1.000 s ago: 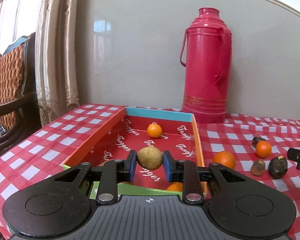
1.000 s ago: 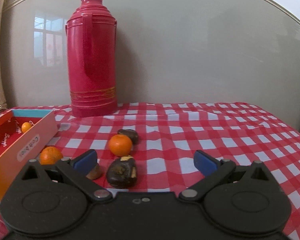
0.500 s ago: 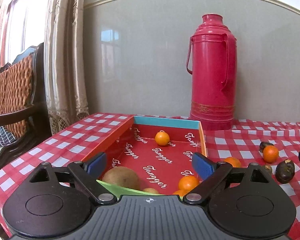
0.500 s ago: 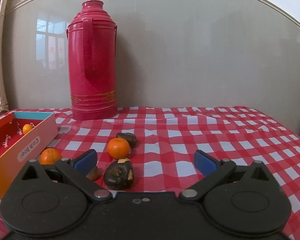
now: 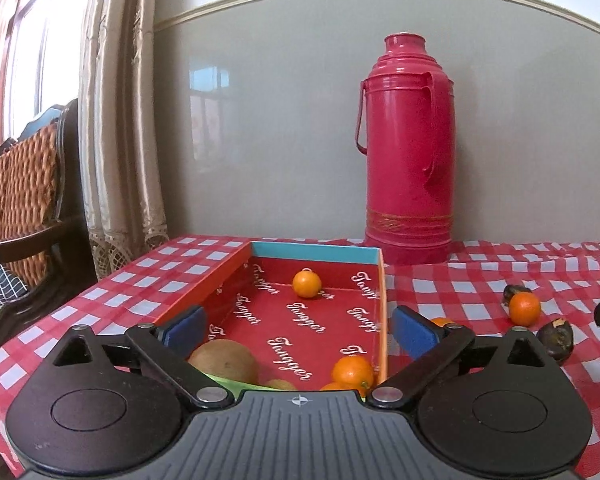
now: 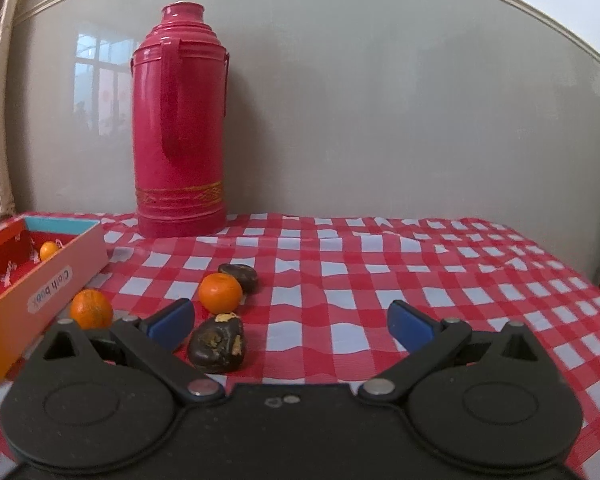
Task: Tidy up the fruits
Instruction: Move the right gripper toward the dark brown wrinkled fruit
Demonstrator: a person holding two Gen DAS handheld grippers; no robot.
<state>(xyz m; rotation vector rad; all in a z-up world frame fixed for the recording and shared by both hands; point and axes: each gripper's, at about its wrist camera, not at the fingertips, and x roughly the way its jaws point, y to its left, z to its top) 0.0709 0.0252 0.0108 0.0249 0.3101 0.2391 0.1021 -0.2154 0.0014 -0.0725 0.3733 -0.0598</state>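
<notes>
Red-and-white checked cloth covers the tabletop (image 6: 340, 264), with one red flask (image 6: 179, 128) standing at the far side against a grey wall. Outside the box lie two oranges (image 6: 220, 293) (image 6: 91, 308) and two dark fruits (image 6: 218, 345) (image 6: 239, 274); a third small brownish one may hide behind the right tool's left finger. One box (image 5: 236, 268) with a red printed floor sits left of them, holding one orange (image 5: 307, 284) at its far end, two oranges (image 5: 352, 371) near its right wall, one brown pear-like fruit (image 5: 225, 362) near left and a second brownish fruit just beside it. Left tool (image 5: 300, 330) has just been opening; its jaws stand wide apart above the box's near end, gripping nothing. Right tool (image 6: 290, 322) is also wide apart and empty, the nearer dark fruit just inside its left finger.
</notes>
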